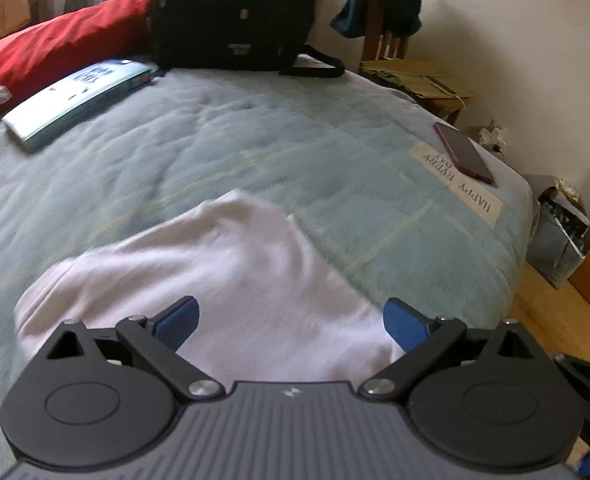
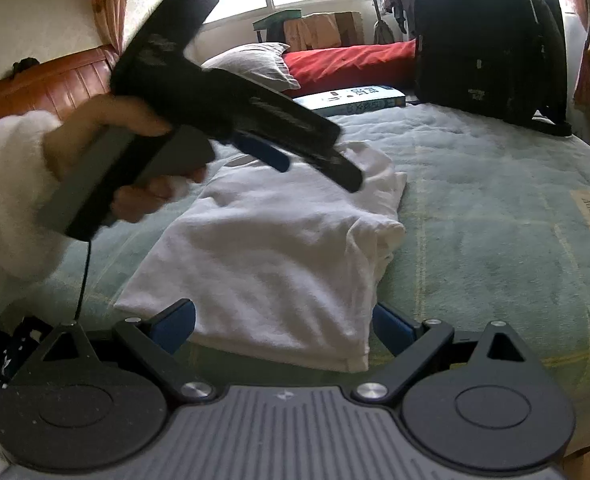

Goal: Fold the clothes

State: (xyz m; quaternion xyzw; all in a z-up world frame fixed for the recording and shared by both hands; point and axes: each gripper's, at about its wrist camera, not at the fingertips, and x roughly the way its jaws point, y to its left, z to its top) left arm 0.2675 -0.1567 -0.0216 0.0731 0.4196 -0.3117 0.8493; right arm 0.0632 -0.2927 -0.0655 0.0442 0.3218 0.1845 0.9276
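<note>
1. Bedspread (image 1: 255, 140) is spreading out ahead of both tools as the biggest surface here, soft and quilted. The risk I judge largest comes from it: a finger pushed down for a low grab could be pinching the cover along with the cloth, dragging both and spoiling the fold.

2. White garment (image 2: 279, 240) is lying partly folded on the bed, directly ahead of the right hand-held gripper (image 2: 283, 330) and reaching in between its blue pads. Its long axis is running away from that tool toward the far backpack (image 2: 483, 40). The doubled, bunched edge is sitting on the tool's right, the flat single edge on its left. In the left wrist view the same cloth is tapering to a rounded end pointing away from that tool.

3. Left hand-held gripper (image 2: 295, 156), held by a hand (image 2: 107, 152) in a white sleeve, is hovering above the far half of the garment. It looks clear of the cloth, though motion blur is hiding the exact gap. Its fingers are standing released, holding nothing. A hurried swing down could be rumpling the layers lying beneath it.

4. Right hand-held gripper is standing wide apart too, empty, with the near hem just ahead. Closing on only the top layer would, I judge, be peeling the fold apart.

5. Phone (image 1: 463, 152) is lying near the bed's edge, far right of the left tool. A tugged cover could be sliding it off.
</note>
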